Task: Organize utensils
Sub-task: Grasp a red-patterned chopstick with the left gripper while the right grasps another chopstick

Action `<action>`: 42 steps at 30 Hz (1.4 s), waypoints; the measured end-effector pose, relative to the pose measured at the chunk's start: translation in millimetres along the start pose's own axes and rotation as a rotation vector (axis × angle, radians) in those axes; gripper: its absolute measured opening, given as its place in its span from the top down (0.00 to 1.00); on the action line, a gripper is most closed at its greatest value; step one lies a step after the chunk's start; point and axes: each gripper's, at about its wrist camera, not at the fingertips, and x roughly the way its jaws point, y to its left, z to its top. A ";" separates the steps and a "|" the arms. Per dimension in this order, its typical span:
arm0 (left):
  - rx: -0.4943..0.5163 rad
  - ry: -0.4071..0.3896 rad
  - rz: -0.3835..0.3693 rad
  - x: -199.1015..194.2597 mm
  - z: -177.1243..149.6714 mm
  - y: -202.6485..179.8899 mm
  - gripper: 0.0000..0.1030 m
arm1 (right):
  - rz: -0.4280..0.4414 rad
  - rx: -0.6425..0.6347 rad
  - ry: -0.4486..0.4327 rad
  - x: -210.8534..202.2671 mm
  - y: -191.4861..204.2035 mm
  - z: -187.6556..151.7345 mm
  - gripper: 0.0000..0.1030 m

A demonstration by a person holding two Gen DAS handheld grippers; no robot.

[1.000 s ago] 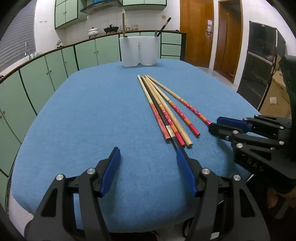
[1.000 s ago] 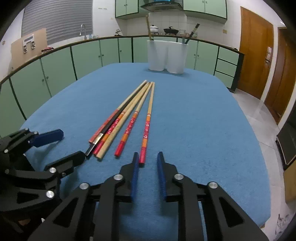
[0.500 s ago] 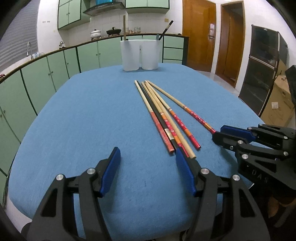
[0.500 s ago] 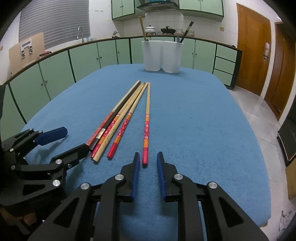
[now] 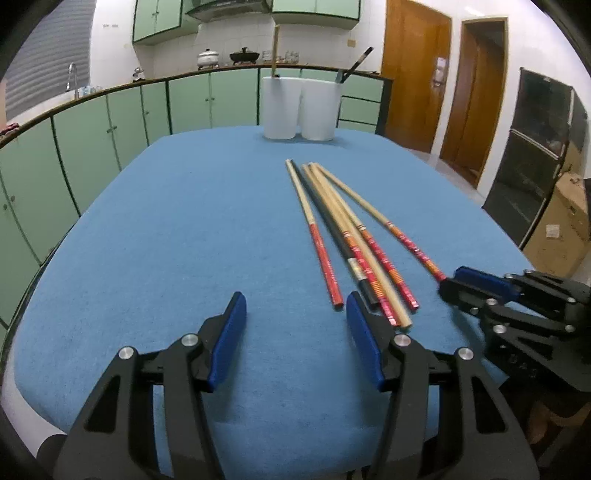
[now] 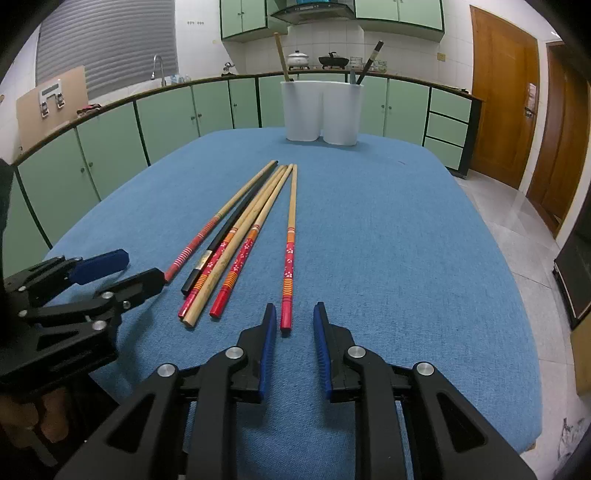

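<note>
**A home kitchen**

Pale green cabinets (image 6: 207, 110) run along the far wall under a dark-edged counter, with matching wall cupboards (image 6: 243, 18) and white tiles above. A faucet (image 6: 158, 64) stands at far left; a pot (image 6: 300, 59) and a wok (image 6: 333, 60) sit beneath a range hood (image 6: 314, 11). Wooden doors (image 6: 506, 92) stand at right.

Black skeletal left claw (image 5: 295, 317), blue pads (image 5: 227, 338), silver screws (image 5: 190, 339)
</note>
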 end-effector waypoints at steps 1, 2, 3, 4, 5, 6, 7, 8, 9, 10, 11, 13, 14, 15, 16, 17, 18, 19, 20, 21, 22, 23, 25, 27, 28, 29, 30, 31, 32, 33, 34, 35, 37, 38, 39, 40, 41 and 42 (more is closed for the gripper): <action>0.010 -0.004 -0.003 0.4 0.6 -3.1 0.47 | -0.001 -0.001 -0.001 -0.1 -0.3 0.1 0.81; 0.014 -0.004 -0.003 1.8 0.8 -4.1 0.46 | -0.002 -0.002 -0.001 -0.2 -0.3 0.2 0.81; 0.013 0.001 -0.003 4.7 1.1 -5.3 0.46 | -0.005 -0.004 -0.003 0.3 0.1 0.7 0.81; 0.007 0.006 -0.005 8.5 1.5 -5.7 0.46 | -0.008 -0.006 -0.005 0.6 0.1 1.0 0.81; 0.005 0.009 -0.001 11.3 2.1 -5.7 0.46 | -0.020 -0.008 -0.009 1.2 0.1 1.2 0.81; 0.003 0.011 0.008 14.0 3.0 -6.3 0.48 | -0.034 -0.006 -0.011 1.7 -0.6 1.6 0.82; -0.002 0.012 0.023 17.0 4.1 -5.8 0.51 | -0.046 0.002 -0.014 1.8 -2.1 2.0 0.84; -0.007 0.011 0.030 18.0 5.0 -4.3 0.58 | -0.059 0.011 -0.015 1.7 -4.0 2.0 0.87; -0.017 0.008 0.037 18.8 6.3 -1.7 0.67 | -0.075 0.025 -0.018 1.4 -7.2 1.8 0.88; -0.032 0.004 0.045 19.1 6.8 2.3 0.71 | -0.085 0.036 -0.019 1.2 -9.8 1.3 0.90; -0.040 0.003 0.049 18.7 7.2 5.5 0.79 | -0.097 0.050 -0.019 0.8 -13.2 0.6 0.92; -0.059 -0.002 0.075 16.8 5.8 11.7 0.84 | -0.115 0.071 -0.022 -0.8 -17.9 -0.9 0.92; -0.066 -0.003 0.083 15.4 5.7 14.5 0.86 | -0.123 0.075 -0.024 -1.7 -18.8 -1.2 0.92; -0.074 -0.003 0.088 13.6 4.8 16.9 0.88 | -0.119 0.082 -0.023 -2.4 -19.6 -1.9 0.92; -0.078 -0.003 0.094 11.5 3.7 18.4 0.88 | -0.112 0.085 -0.022 -2.5 -20.0 -2.0 0.92; -0.079 0.002 0.092 9.8 2.9 19.5 0.88 | -0.093 0.084 -0.021 -2.8 -20.0 -2.1 0.92; -0.078 0.005 0.083 9.3 3.7 20.3 0.87 | -0.063 0.076 -0.016 -1.6 -18.9 -1.5 0.91; -0.074 0.004 0.078 9.1 5.0 20.8 0.86 | -0.059 0.072 -0.020 -1.5 -18.9 -0.3 0.90; -0.072 0.006 0.072 9.7 5.9 21.4 0.77 | -0.057 0.072 -0.023 -0.6 -19.4 0.7 0.84; -0.067 0.010 0.062 11.4 7.7 21.5 0.63 | -0.053 0.076 -0.022 0.8 -20.5 1.6 0.81; -0.059 0.002 0.072 12.7 10.4 21.0 0.59 | -0.053 0.080 -0.022 1.8 -21.1 2.4 0.79; -0.055 -0.001 0.076 14.1 11.0 21.5 0.54 | -0.052 0.079 -0.021 2.6 -20.9 2.6 0.78; -0.050 0.006 0.076 20.1 11.7 22.4 0.53 | -0.058 0.069 -0.023 4.0 -19.1 2.9 0.78; -0.046 -0.002 0.082 23.4 12.8 22.0 0.58 | -0.075 0.058 -0.027 6.0 -16.8 2.9 0.79; -0.051 -0.007 0.086 23.8 13.2 22.2 0.66 | -0.096 0.057 -0.030 5.5 -16.3 2.0 0.84; -0.059 -0.006 0.096 24.0 13.2 22.8 0.77 | -0.114 0.062 -0.031 5.6 -16.1 1.7 0.90; -0.068 -0.009 0.108 23.2 12.6 23.6 0.86 | -0.138 0.075 -0.032 5.4 -16.3 1.2 0.92; -0.084 -0.012 0.141 22.1 12.1 25.0 0.90 | -0.154 0.085 -0.033 4.7 -17.1 1.2 0.92; -0.104 -0.013 0.159 21.1 11.7 26.9 0.90 | -0.166 0.098 -0.033 3.9 -17.4 0.4 0.92; -0.125 -0.013 0.177 19.7 10.4 28.4 0.91 | -0.175 0.110 -0.033 2.5 -17.1 -0.5 0.92; -0.140 -0.013 0.187 18.1 9.3 29.0 0.92 | -0.177 0.115 -0.033 1.3 -15.8 -1.2 0.92; -0.145 -0.014 0.196 15.3 7.7 27.5 0.92 | -0.177 0.119 -0.033 -0.2 -14.9 -1.7 0.92; -0.151 -0.009 0.199 11.4 4.1 24.0 0.92 | -0.162 0.126 -0.025 -1.2 -13.4 -3.4 0.92; -0.145 -0.008 0.197 9.4 2.8 21.1 0.91 | -0.147 0.124 -0.026 -2.6 -12.4 -3.8 0.91; -0.144 -0.007 0.185 7.6 2.1 19.9 0.87 | -0.132 0.121 -0.025 -3.6 -12.1 -3.9 0.90; -0.134 -0.003 0.172 6.3 2.3 18.3 0.82 | -0.128 0.116 -0.024 -3.3 -11.1 -3.7 0.85; -0.126 -0.004 0.175 4.5 1.0 18.5 0.70 | -0.128 0.105 -0.027 -4.7 -10.7 -4.6 0.82; -0.122 -0.005 0.179 4.0 0.6 19.6 0.63 | -0.123 0.098 -0.026 -5.5 -11.1 -5.9 0.82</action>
